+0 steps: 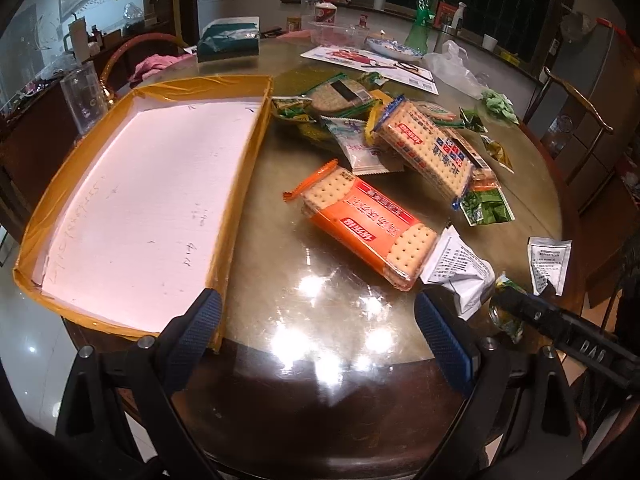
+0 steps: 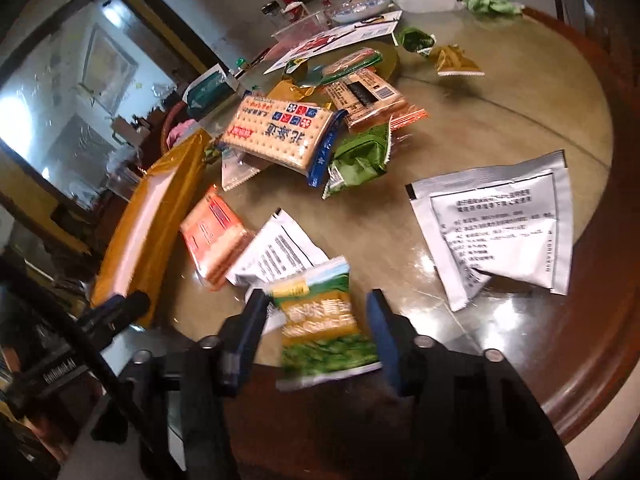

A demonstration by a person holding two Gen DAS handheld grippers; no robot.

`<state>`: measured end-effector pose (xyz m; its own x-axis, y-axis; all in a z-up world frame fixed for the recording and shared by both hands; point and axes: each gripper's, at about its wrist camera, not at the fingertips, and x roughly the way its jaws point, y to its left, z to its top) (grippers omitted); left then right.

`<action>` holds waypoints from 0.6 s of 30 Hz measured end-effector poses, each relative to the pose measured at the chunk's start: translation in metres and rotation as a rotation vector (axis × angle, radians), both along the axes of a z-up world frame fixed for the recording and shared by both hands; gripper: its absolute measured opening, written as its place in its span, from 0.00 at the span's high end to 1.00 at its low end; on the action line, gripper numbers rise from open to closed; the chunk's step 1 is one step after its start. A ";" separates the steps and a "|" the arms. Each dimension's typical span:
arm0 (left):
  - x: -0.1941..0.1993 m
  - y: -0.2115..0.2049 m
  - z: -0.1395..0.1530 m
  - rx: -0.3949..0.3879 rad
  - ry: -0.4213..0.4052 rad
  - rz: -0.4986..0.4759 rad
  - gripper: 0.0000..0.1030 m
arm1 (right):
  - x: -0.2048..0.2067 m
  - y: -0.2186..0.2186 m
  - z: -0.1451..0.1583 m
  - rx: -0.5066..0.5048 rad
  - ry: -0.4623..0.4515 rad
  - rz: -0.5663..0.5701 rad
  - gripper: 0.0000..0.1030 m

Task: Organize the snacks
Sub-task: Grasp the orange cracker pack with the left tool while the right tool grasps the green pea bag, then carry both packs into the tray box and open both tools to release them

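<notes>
Right gripper (image 2: 320, 316) straddles a green pea packet (image 2: 320, 320), grip unclear; left gripper (image 1: 316, 340) gapes empty; orange cracker pack (image 1: 360, 224) and tray (image 1: 240, 184) nearby.

Right gripper (image 2: 316, 312) straddled green pea snack packet (image 2: 320, 320), jaws apart, contact unclear; orange cracker pack (image 2: 212, 236) beside yellow-taped tray (image 2: 160, 216).

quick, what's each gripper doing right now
Left gripper: open, holding nothing.
Right gripper: open around the green pea snack packet; grip cannot be told.
</notes>
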<state>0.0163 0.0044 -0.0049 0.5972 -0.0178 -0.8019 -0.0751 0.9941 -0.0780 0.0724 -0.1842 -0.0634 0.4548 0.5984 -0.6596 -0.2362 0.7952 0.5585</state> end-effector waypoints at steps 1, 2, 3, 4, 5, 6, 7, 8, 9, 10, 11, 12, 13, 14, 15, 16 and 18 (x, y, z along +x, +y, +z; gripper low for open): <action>0.002 -0.001 0.000 -0.012 0.007 -0.003 0.06 | -0.001 -0.001 0.000 -0.011 -0.007 0.006 0.65; 0.007 -0.003 0.000 -0.037 0.022 -0.006 0.06 | -0.003 -0.002 -0.001 -0.013 -0.016 0.015 0.65; 0.011 -0.004 0.001 -0.051 0.029 -0.007 0.06 | -0.003 -0.003 -0.002 -0.019 -0.022 0.017 0.65; 0.018 -0.006 0.002 -0.076 0.026 -0.008 0.06 | -0.002 -0.003 -0.003 -0.030 -0.031 0.019 0.66; 0.027 -0.008 0.004 -0.115 0.027 -0.004 0.06 | -0.002 -0.003 -0.003 -0.031 -0.038 0.020 0.66; 0.035 -0.009 0.003 -0.136 0.036 0.007 0.06 | -0.001 -0.002 -0.003 -0.034 -0.040 0.019 0.66; 0.046 -0.011 0.003 -0.159 0.043 0.024 0.06 | -0.001 -0.002 -0.003 -0.028 -0.042 0.016 0.66; 0.059 -0.013 0.002 -0.173 0.061 0.045 0.06 | -0.002 -0.003 -0.004 -0.026 -0.043 0.013 0.66; 0.071 -0.015 -0.003 -0.157 0.090 0.064 0.06 | -0.004 -0.004 -0.004 -0.027 -0.045 0.013 0.66; 0.084 -0.018 -0.007 -0.129 0.116 0.086 0.07 | -0.005 -0.005 -0.005 -0.026 -0.047 0.014 0.66; 0.095 -0.021 -0.010 -0.110 0.138 0.106 0.07 | -0.006 -0.005 -0.005 -0.024 -0.051 0.016 0.66; 0.104 -0.024 -0.014 -0.084 0.148 0.117 0.07 | -0.006 -0.005 -0.005 -0.030 -0.057 0.018 0.66; 0.112 -0.028 -0.019 -0.052 0.165 0.125 0.08 | -0.008 -0.006 -0.005 -0.033 -0.065 0.023 0.66; 0.117 -0.032 -0.022 -0.042 0.181 0.130 0.09 | -0.009 -0.007 -0.005 -0.033 -0.067 0.023 0.66; 0.120 -0.034 -0.024 -0.036 0.180 0.135 0.09 | -0.009 -0.007 -0.005 -0.043 -0.069 0.021 0.66; 0.122 -0.037 -0.030 -0.008 0.195 0.137 0.08 | -0.010 -0.008 -0.006 -0.041 -0.072 0.022 0.66; 0.117 -0.040 -0.036 0.044 0.182 0.117 0.10 | -0.011 -0.009 -0.006 -0.042 -0.077 0.020 0.66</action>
<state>0.1337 -0.0355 -0.0413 0.4383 0.0806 -0.8952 -0.1995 0.9799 -0.0095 0.0609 -0.1933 -0.0690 0.4936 0.5800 -0.6480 -0.2929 0.8124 0.5042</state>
